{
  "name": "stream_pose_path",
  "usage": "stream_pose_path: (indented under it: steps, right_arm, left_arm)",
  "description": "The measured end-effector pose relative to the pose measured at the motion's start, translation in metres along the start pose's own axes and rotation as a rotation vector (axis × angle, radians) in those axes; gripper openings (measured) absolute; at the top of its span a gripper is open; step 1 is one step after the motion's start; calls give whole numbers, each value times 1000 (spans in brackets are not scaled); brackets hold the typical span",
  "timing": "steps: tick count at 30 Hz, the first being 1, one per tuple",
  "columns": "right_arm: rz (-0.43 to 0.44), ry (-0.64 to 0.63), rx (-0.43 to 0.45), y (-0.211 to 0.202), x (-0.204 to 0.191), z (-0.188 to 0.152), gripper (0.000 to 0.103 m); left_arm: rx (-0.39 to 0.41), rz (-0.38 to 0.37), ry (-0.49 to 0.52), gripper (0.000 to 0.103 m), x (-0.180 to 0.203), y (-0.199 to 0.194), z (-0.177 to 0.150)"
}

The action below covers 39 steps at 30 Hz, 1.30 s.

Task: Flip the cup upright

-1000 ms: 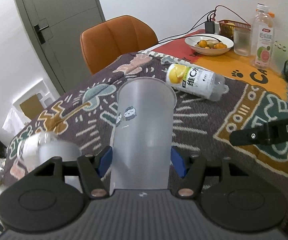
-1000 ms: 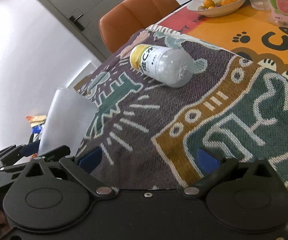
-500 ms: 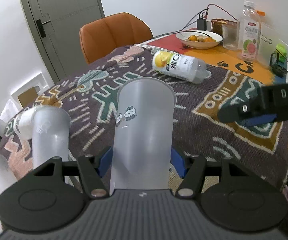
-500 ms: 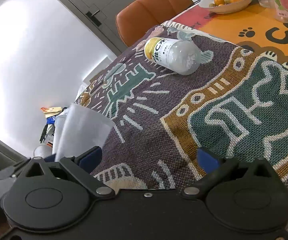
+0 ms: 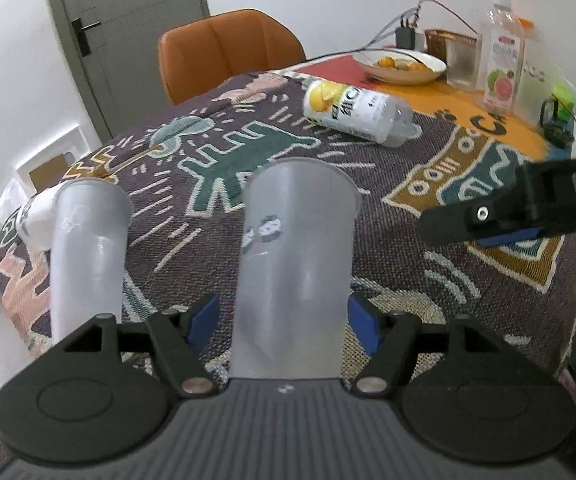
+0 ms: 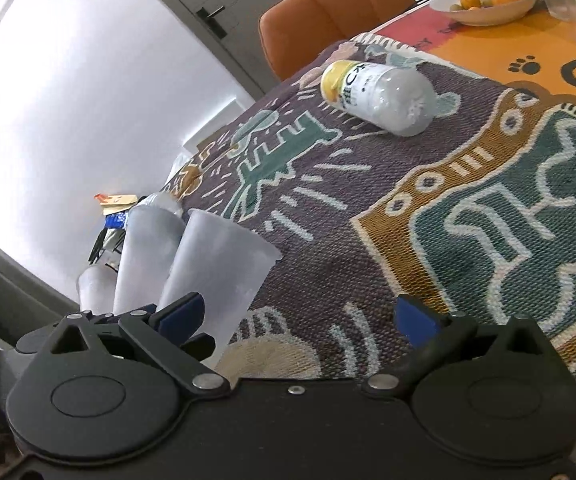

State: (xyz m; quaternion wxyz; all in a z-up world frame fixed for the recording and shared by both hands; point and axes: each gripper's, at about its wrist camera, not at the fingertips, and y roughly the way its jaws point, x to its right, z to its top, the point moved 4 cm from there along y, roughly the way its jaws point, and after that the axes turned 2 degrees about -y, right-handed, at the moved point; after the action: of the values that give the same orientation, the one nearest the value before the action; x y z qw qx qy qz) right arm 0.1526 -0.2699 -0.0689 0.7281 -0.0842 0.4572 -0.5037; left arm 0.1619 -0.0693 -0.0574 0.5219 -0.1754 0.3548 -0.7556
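A tall frosted plastic cup (image 5: 293, 264) with a small cartoon print stands upright, mouth up, between the blue pads of my left gripper (image 5: 284, 320). The pads now stand slightly off its sides. The cup also shows in the right wrist view (image 6: 216, 276), at the left. My right gripper (image 6: 299, 316) is open and empty, low over the patterned cloth (image 6: 467, 216) to the right of the cup; one of its fingers (image 5: 487, 216) shows in the left wrist view.
A second frosted cup (image 5: 88, 248) stands just left of the held one. A clear bottle (image 5: 355, 114) lies on its side mid-table. A fruit bowl (image 5: 403, 66), a glass and a juice bottle (image 5: 501, 64) stand at the far right. An orange chair (image 5: 228, 48) is behind.
My left gripper has drawn back toward the table's near edge with the cup, and its pads have spread slightly off the cup's sides. My right gripper has also drawn back.
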Motion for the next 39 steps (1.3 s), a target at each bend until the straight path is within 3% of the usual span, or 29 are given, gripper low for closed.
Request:
stream_pose_path:
  steps: [10,17,25,35,39]
  right_arm:
    - [71,41,-26,13,-9,3,103]
    - [96,74,-44,30,-18,8,103]
    - [120,116,-58,57,-27,21,103]
    - [134,154,-143,96,-36,27,103]
    - [142,154,-135,103,-37,30,103]
  left_arm:
    - [83,-2,-137,83,-25,-36,7]
    - [139,46,-189,84,-42,-48,3]
    - [192,82,-324,88,-70,-56,-6]
    - [164,90,-444,89,-90,-50,-26]
    - [153,86,-488,89,-97,-49,-33]
